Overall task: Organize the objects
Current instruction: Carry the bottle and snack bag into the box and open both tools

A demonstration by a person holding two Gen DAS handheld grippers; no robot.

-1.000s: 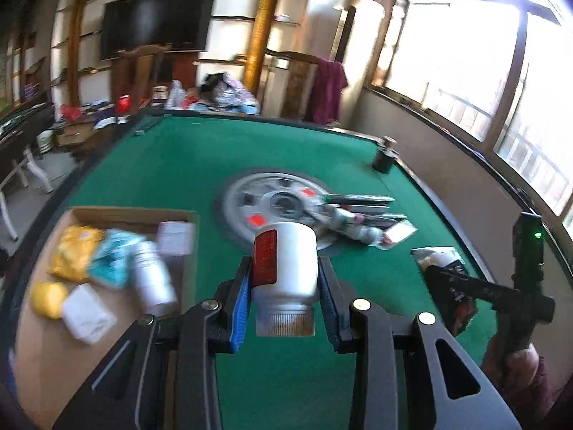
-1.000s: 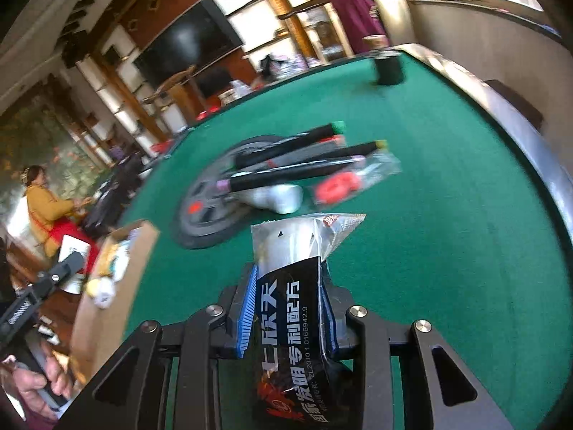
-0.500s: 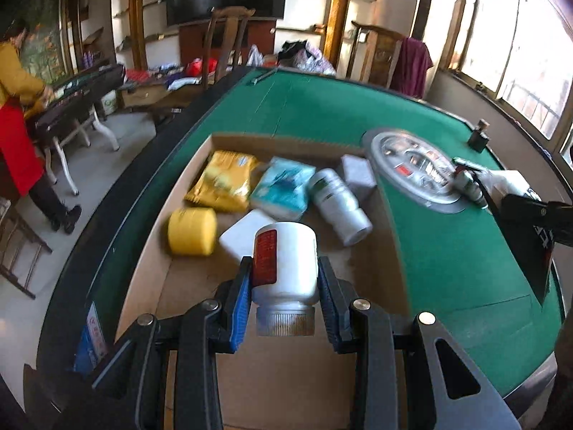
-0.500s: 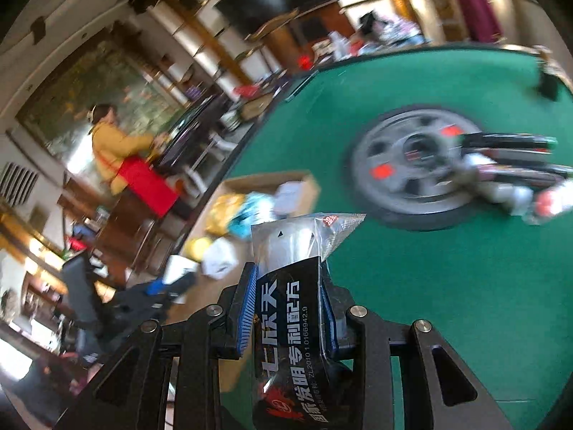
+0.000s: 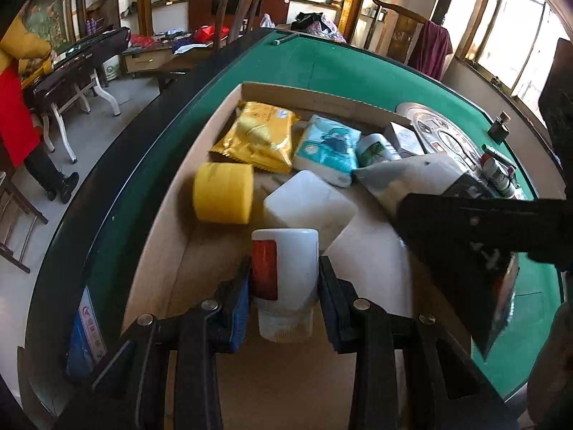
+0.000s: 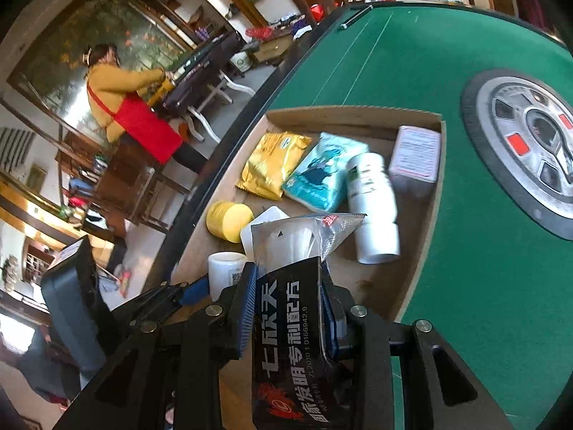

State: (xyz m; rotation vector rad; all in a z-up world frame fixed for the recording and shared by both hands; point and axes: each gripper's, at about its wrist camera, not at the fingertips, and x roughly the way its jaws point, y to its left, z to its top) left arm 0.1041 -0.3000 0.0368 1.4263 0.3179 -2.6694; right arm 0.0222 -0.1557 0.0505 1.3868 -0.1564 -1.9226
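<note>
My left gripper (image 5: 283,279) is shut on a white bottle with a red label (image 5: 284,268), held above the near end of the cardboard box (image 5: 272,91). My right gripper (image 6: 288,304) is shut on a black and silver foil packet (image 6: 286,322) and hangs over the box's near right part; the packet (image 5: 412,179) also reaches in from the right in the left wrist view. Inside the box lie a yellow snack bag (image 5: 256,136), a teal tissue pack (image 5: 327,147), a yellow roll (image 5: 224,197), a white tub (image 5: 308,204), a white bottle (image 6: 372,208) and a small white carton (image 6: 415,161).
The box sits on a green felt table (image 6: 465,53) near its dark left rim. A round grey dial (image 6: 530,143) lies in the table's middle, with markers (image 5: 497,172) beside it. A person in yellow and red (image 6: 125,107) stands off the table to the left, by chairs.
Both grippers have swung left from the table's middle to above the box, each keeping its object. The right gripper with its packet now reaches into the left wrist view.
</note>
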